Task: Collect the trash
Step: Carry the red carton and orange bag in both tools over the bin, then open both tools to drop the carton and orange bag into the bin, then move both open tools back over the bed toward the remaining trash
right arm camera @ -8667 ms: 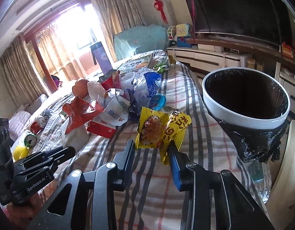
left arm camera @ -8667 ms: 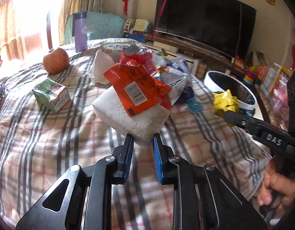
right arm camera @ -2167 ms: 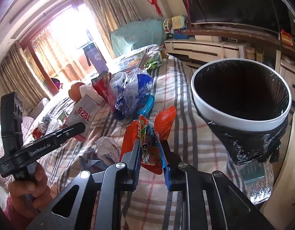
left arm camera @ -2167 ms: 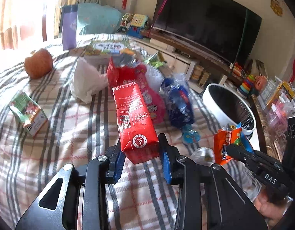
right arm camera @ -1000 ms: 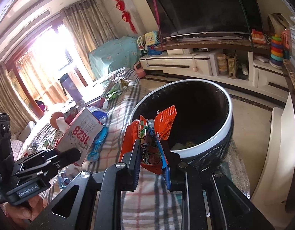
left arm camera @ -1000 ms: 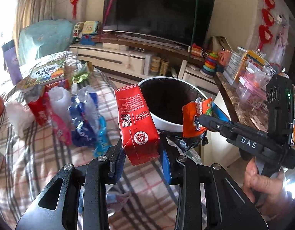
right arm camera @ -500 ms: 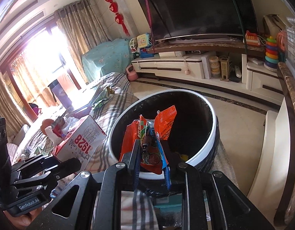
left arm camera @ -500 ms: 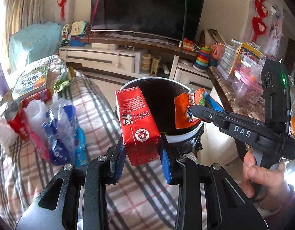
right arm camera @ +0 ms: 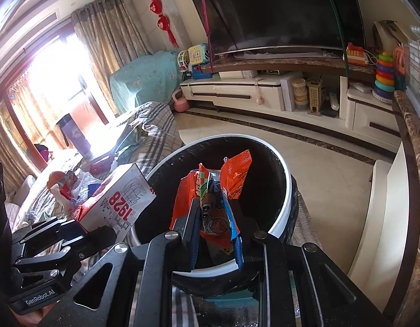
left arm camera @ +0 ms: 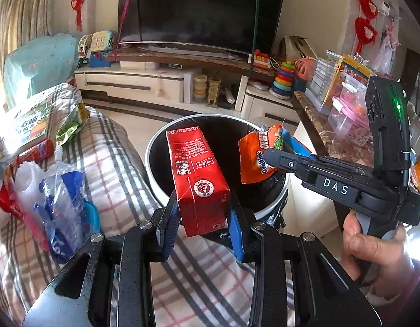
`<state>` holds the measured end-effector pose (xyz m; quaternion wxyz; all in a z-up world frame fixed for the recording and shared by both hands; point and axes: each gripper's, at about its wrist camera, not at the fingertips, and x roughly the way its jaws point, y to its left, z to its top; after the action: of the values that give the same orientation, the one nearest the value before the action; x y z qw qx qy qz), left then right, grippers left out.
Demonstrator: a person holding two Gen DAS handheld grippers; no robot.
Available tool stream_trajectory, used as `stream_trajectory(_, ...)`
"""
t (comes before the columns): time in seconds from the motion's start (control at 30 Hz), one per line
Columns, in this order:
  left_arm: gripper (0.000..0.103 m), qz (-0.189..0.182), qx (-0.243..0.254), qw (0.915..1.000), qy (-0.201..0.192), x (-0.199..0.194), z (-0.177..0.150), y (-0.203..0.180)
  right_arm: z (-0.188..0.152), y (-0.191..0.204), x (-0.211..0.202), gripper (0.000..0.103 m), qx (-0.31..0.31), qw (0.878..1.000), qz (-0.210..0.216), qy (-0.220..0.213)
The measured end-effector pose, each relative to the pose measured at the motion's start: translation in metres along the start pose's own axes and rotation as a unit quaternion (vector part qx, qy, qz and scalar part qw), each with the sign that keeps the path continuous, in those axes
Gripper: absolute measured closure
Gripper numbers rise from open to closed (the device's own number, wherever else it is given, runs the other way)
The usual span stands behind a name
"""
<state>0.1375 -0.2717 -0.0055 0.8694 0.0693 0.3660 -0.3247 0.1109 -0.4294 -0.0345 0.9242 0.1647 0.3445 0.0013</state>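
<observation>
Left of the scene, on the plaid-covered bed [left arm camera: 106, 158], loose litter lies in a heap: a blue-and-white plastic wrapper [left arm camera: 62, 204], a green snack bag [left arm camera: 71, 128] and a red packet [left arm camera: 35, 151].

The white-rimmed trash bin [left arm camera: 155, 188], lined with a black bag, stands just beside the bed edge. Its interior is dark; contents cannot be told.

The left gripper [left arm camera: 203, 227] has its blue-padded fingers [left arm camera: 170, 224] clenched on the base of a red drink carton [left arm camera: 196, 179]. The carton stands nearly upright, tilted slightly, at the near rim of the bin.

The right gripper [right arm camera: 215, 234] pinches an orange snack wrapper [right arm camera: 212, 199], held over the bin opening. The person's right hand [left arm camera: 373, 248] grips the handle below.
</observation>
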Motion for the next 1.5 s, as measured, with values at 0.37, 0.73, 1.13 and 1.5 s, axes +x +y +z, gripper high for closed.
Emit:
stream_trajectory(0.37, 0.073, -0.001, 0.002, 1.0, 0.004, 0.013, 0.009, -0.002, 0.01, -0.005, 0.013, 0.083, -0.009, 1.0, -0.008, 0.007)
stream_trajectory(0.73, 0.041, 0.007, -0.025, 0.9997, 0.001, 0.008, 0.01, 0.006, 0.014, -0.004, 0.015, 0.054, -0.01, 1.0, -0.009, 0.008)
stream_trajectory(1.13, 0.034, 0.034, -0.068, 0.997, -0.017, -0.03, -0.02, 0.035, -0.005, 0.014, -0.01, 0.021, 0.012, 1.0, 0.015, -0.011)
stream_trajectory(1.5, 0.033, 0.063, -0.118, 0.9904, -0.035, -0.072, -0.054, 0.076, -0.032, 0.058, -0.014, 0.017, -0.001, 0.999, 0.049, 0.001)
